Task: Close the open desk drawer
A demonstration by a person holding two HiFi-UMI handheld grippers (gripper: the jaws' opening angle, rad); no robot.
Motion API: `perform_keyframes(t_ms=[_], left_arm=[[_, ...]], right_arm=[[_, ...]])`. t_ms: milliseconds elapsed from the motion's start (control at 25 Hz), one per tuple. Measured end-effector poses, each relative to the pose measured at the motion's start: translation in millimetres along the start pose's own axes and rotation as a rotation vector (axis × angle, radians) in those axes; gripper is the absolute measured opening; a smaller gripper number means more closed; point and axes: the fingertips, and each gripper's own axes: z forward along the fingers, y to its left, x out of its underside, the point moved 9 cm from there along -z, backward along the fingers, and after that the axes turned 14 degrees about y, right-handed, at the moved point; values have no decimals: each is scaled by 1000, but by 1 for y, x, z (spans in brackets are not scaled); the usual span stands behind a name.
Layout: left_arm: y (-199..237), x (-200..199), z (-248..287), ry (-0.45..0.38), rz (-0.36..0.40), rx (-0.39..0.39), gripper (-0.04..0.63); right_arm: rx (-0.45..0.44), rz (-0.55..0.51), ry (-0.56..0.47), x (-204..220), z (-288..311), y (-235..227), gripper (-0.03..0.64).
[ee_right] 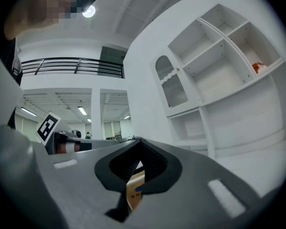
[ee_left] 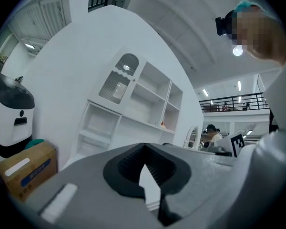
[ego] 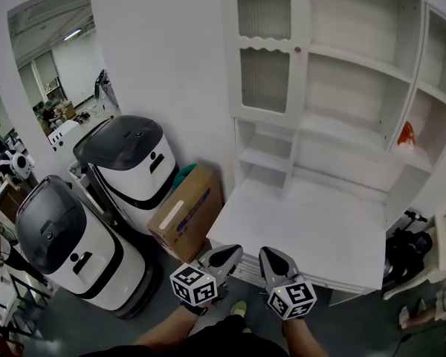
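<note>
A white desk (ego: 305,229) with a shelf hutch fills the right of the head view. Under its front edge runs a ribbed white drawer front (ego: 323,280); how far out it stands I cannot tell. My left gripper (ego: 229,256) and right gripper (ego: 271,259) sit side by side at that front edge, tips pointing at the desk. Both are shut with nothing between the jaws. In the left gripper view the left gripper (ee_left: 144,149) points up at the hutch (ee_left: 143,99). The right gripper (ee_right: 140,144) shows the same shelves (ee_right: 219,70) in its own view.
A cardboard box (ego: 187,210) stands on the floor left of the desk, beside two white-and-black machines (ego: 130,162) (ego: 70,244). An orange object (ego: 406,134) lies on a right shelf. Black gear (ego: 406,253) sits on the floor at the desk's right.
</note>
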Motion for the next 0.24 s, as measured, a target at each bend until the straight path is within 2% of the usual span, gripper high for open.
perform_keyframes(t_ms=[240], left_arm=[[-1, 2, -3, 3, 7, -2, 0]], right_arm=[[1, -5, 0, 2, -1, 5, 20]])
